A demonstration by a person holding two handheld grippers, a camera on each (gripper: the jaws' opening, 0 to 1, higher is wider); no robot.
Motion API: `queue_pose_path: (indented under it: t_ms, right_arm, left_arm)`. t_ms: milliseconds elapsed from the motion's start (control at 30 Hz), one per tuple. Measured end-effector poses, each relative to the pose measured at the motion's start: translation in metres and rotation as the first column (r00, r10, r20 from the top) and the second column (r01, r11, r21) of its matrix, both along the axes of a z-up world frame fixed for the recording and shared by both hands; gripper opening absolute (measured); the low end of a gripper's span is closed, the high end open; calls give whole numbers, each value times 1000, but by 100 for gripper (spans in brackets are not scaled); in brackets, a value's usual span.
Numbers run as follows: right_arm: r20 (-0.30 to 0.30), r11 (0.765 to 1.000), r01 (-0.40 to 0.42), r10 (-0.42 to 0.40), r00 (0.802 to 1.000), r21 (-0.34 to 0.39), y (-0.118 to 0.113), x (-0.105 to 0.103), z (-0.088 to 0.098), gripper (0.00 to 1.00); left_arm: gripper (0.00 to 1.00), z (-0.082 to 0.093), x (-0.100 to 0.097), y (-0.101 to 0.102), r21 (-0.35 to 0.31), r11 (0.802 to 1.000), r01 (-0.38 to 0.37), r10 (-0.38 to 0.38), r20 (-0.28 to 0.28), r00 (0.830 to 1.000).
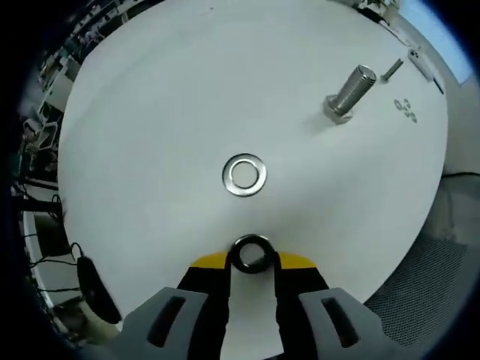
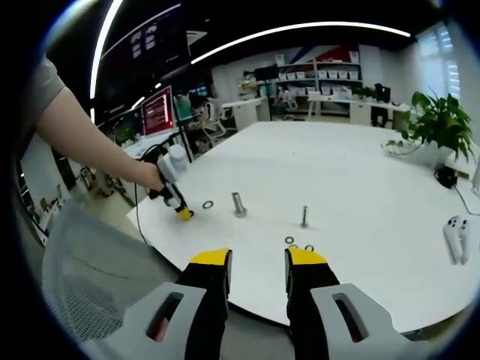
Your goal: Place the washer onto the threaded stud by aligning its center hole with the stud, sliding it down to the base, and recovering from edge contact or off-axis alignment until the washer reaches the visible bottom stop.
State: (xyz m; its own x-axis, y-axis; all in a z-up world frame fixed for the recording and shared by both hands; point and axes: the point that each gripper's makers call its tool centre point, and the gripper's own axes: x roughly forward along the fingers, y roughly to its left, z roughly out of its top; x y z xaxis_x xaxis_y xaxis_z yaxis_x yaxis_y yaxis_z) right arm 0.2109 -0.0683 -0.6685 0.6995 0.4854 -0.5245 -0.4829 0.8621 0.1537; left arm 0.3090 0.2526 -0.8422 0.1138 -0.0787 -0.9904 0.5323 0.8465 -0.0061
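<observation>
My left gripper (image 1: 251,259) is shut on a dark ring-shaped washer (image 1: 251,253), pinched edge-on between its yellow tips just above the white table (image 1: 150,135). A second, shiny washer (image 1: 244,175) lies flat a little ahead of it. The threaded stud (image 1: 349,93) stands on its hex head farther off to the upper right. In the right gripper view, a person's hand holds the left gripper (image 2: 180,210) beside the flat washer (image 2: 208,204) and the stud (image 2: 238,204). My right gripper (image 2: 257,268) is open, off the table's near edge, holding nothing.
A thinner bolt (image 1: 392,70) (image 2: 304,217) stands beyond the stud, with small washers (image 1: 406,109) (image 2: 289,240) near it. A grey mesh chair (image 2: 90,277) is at the table's edge. A white controller (image 2: 455,238) and a potted plant (image 2: 439,124) sit at the right.
</observation>
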Motion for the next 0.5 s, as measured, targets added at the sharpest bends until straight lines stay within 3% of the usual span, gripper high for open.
queue_pose_path:
  t_ms: [167, 267, 500]
  right_arm:
    - [1, 1000, 1, -1, 1000, 1, 0, 0, 0, 30]
    - [1, 1000, 2, -2, 1000, 1, -1, 0, 0, 30]
    - [2, 1000, 2, -2, 1000, 1, -1, 0, 0, 30]
  left_arm:
    - [22, 0, -1, -1, 16, 999, 40, -40, -2, 999]
    - [26, 1, -6, -4, 18, 991, 134, -133, -20, 991]
    - [26, 1, -5, -3, 22, 994, 108, -108, -14, 994]
